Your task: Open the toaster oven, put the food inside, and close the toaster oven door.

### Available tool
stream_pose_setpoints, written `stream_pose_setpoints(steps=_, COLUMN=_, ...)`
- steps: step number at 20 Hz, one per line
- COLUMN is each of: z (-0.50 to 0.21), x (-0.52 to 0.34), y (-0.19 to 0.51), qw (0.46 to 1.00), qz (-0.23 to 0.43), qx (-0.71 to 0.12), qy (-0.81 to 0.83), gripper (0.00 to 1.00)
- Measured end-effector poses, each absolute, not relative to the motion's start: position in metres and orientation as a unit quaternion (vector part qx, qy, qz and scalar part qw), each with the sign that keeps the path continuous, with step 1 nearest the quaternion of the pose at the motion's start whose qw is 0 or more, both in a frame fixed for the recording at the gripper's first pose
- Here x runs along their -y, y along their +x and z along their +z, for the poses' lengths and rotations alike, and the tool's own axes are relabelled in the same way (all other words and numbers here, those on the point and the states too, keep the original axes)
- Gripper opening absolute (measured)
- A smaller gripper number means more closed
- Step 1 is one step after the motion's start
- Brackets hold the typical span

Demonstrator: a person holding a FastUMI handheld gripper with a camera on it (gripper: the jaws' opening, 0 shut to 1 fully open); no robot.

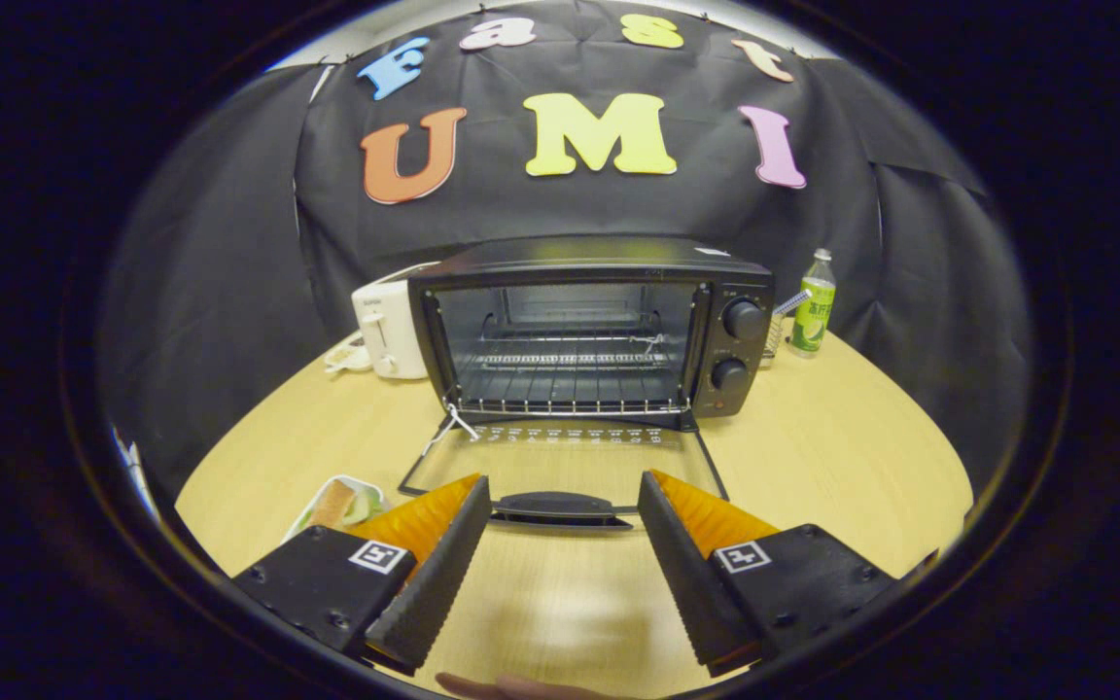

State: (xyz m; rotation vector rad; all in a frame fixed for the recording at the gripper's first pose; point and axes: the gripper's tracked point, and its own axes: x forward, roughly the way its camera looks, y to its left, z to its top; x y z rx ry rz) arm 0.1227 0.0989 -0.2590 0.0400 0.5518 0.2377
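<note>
A black toaster oven (599, 326) stands on the round wooden table (842, 457), its glass door (565, 462) folded down flat toward me. The wire rack (570, 374) inside is bare. The door's black handle (560, 507) lies just ahead of my gripper (565, 501), level with the fingertips and in the gap between them, touching neither. The fingers are wide open and hold nothing. A white plate of food (338, 506), with a piece of bread and something green, sits on the table beside the left finger, partly hidden by it.
A white pop-up toaster (387, 331) stands left of the oven. A green-labelled bottle (815, 303) stands to its right, at the back. Two round knobs (743, 319) are on the oven's right panel. Bare tabletop lies right of the door.
</note>
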Motion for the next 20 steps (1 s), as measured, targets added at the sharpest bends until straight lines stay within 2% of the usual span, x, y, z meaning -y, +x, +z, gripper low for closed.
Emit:
stream_pose_setpoints(steps=5, z=-0.251, x=-0.129, y=0.091, qw=0.92, qz=0.163, qx=-0.346, qy=0.085, gripper=0.98)
stream_pose_setpoints(steps=9, z=-0.245, x=-0.165, y=0.066, qw=0.886, qz=0.225, qx=-0.39, qy=0.114, gripper=0.99)
stream_pose_setpoints(steps=14, z=-0.265, x=-0.192, y=0.047, qw=0.826, qz=0.252, qx=-0.481, qy=0.148, gripper=0.99)
stream_pose_setpoints(steps=20, z=-0.282, x=-0.21, y=0.042, qw=0.773, qz=0.268, qx=-0.548, qy=0.174, gripper=0.8)
